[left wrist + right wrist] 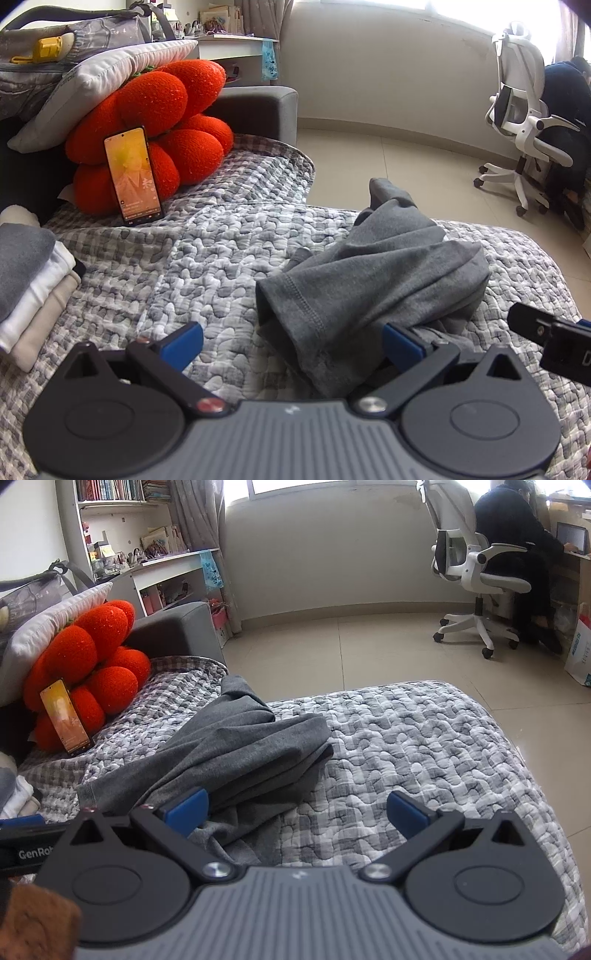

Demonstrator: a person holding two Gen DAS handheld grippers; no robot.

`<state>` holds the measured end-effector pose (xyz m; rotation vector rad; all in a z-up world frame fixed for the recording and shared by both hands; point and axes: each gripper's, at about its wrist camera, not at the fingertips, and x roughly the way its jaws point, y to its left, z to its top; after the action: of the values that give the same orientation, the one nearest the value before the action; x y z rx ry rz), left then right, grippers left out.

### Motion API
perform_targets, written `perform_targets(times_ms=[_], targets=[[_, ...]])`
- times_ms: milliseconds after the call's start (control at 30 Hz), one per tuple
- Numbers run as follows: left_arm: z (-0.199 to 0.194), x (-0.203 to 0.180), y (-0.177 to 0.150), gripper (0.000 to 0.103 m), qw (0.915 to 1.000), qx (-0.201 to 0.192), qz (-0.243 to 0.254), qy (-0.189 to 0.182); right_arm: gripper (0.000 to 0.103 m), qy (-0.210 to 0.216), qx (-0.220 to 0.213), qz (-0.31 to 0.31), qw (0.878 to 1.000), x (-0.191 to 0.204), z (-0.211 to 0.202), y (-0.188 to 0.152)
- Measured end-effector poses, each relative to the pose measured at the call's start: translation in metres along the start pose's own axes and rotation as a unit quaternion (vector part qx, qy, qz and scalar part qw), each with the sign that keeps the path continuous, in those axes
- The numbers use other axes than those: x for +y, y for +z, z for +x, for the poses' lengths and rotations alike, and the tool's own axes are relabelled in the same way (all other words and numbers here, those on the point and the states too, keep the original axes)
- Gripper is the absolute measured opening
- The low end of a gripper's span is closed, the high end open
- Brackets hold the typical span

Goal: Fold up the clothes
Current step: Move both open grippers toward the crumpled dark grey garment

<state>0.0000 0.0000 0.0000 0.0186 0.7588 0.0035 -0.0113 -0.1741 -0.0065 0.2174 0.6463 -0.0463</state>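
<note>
The left gripper [293,343] stood with its jaws spread wide and nothing clamped, the blue pads clear of the cloth, though a hemmed end of the grey garment [373,273] lay on the quilt between and just ahead of them. The right gripper [297,812] was equally wide and empty; the same garment [236,749] sat crumpled ahead and to its left, its near edge running under the left finger, with bare quilted bedspread [424,746] ahead of the right one. To the left gripper's near left rested a small stack of folded clothes [33,280], grey on top, then white and beige, so part of the job looked finished. The grey piece was still a rumpled heap, not spread flat, and by my reckoning it remained to be smoothed and folded. Farther off and left, a phone [133,175] leaned against a red plush cushion [155,122]. Beyond the bed, well to the right, a person [517,535] sat in a white office chair [476,576] at a desk.
</note>
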Motion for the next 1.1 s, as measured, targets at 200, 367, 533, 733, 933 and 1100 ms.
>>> perform_targets(times_ms=[200,367,533,733,933,1100], targets=[[0.007,-0.007,0.0,0.103,1.0,-0.002,0.005,0.005,0.103,-0.011,-0.01,-0.015,1.0,0.005,0.0,-0.006],[0.005,-0.004,-0.001,0.103,1.0,-0.007,0.002,0.006,0.103,0.0,0.001,0.0,1.0,-0.001,0.001,-0.002],[0.009,-0.002,-0.001,0.103,0.9999,-0.004,-0.002,0.013,0.103,0.006,0.006,0.008,1.0,0.0,0.003,-0.003],[0.015,0.002,0.0,0.103,0.9998,0.001,-0.016,0.009,0.103,0.007,0.014,0.009,1.0,0.005,0.008,-0.003],[0.015,0.003,0.001,0.103,0.9998,0.001,-0.016,0.008,0.103,0.006,0.025,0.006,1.0,0.006,0.011,-0.005],[0.018,0.008,0.002,0.103,0.9997,0.005,-0.019,0.011,0.103,0.006,0.033,0.009,0.999,0.003,0.015,-0.005]])
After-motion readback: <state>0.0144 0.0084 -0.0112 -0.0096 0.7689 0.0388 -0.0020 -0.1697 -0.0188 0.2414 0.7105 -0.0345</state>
